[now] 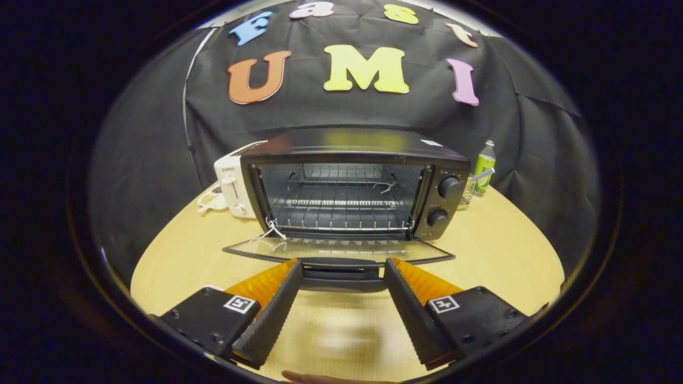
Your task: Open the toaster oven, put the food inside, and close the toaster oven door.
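Note:
A black toaster oven (355, 181) stands on the wooden table (496, 250) with its glass door (336, 249) swung down flat toward me. Inside, a wire rack (339, 210) shows with nothing on it. The door's dark handle (342, 273) lies right between my fingertips. My gripper (342, 269) is open, its fingers (277, 304) spread wide on either side of the handle without pressing on it. I see no food between the fingers.
A white toaster (232, 184) stands at the oven's left, with a small dish (212, 200) beside it. A green bottle (484, 166) and a wire holder (468, 189) sit at the oven's right. Two knobs (449, 188) are on the oven's right panel. Bare tabletop lies under the fingers.

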`<state>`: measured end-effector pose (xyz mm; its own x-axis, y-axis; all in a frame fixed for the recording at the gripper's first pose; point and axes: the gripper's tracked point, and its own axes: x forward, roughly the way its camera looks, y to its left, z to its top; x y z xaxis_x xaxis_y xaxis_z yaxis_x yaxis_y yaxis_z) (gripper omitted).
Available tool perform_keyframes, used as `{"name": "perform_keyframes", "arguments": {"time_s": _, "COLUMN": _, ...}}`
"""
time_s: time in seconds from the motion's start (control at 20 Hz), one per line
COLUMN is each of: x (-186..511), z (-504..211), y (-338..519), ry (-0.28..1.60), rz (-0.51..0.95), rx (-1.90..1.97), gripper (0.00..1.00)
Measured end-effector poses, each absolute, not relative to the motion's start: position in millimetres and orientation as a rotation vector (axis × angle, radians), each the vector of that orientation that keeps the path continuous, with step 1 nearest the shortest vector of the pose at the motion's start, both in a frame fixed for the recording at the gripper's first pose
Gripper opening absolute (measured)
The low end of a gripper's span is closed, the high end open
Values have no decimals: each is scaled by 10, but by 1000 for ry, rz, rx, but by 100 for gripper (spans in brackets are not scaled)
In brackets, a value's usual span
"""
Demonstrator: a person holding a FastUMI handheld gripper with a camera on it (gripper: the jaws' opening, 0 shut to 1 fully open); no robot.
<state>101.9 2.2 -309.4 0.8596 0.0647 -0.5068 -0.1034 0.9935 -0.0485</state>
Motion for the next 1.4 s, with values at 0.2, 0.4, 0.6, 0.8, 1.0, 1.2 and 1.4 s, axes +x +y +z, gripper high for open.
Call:
{"name": "perform_keyframes", "arguments": {"time_s": 0.2, "x": 894, "z": -3351, "y": -15, "ry": 563, "rz": 111, "rx": -29, "gripper": 100}}
{"name": "perform_keyframes", "arguments": {"time_s": 0.4, "x": 784, "z": -3629, "y": -28, "ry": 658, "rz": 133, "rx": 46, "gripper": 100}}
{"name": "perform_keyframes", "arguments": {"time_s": 0.6, "x": 594, "z": -3398, "y": -17, "ry": 645, "rz": 208, "rx": 93, "gripper": 99}}
{"name": "perform_keyframes", "arguments": {"time_s": 0.8, "x": 437, "z": -3075, "y": 124, "ry": 683, "rz": 353, "rx": 146, "gripper": 98}}
{"name": "perform_keyframes", "arguments": {"time_s": 1.0, "x": 301, "z": -2891, "y": 382, "ry": 815, "rz": 520, "rx": 255, "gripper": 98}}
{"name": "perform_keyframes", "arguments": {"time_s": 1.2, "x": 13, "z": -2980, "y": 750, "ry": 1122, "rz": 705, "rx": 359, "gripper": 93}}
{"name": "perform_keyframes", "arguments": {"time_s": 1.4, "x": -139, "z": -3133, "y": 929, "ry": 1288, "rz": 740, "rx": 324, "gripper": 80}}
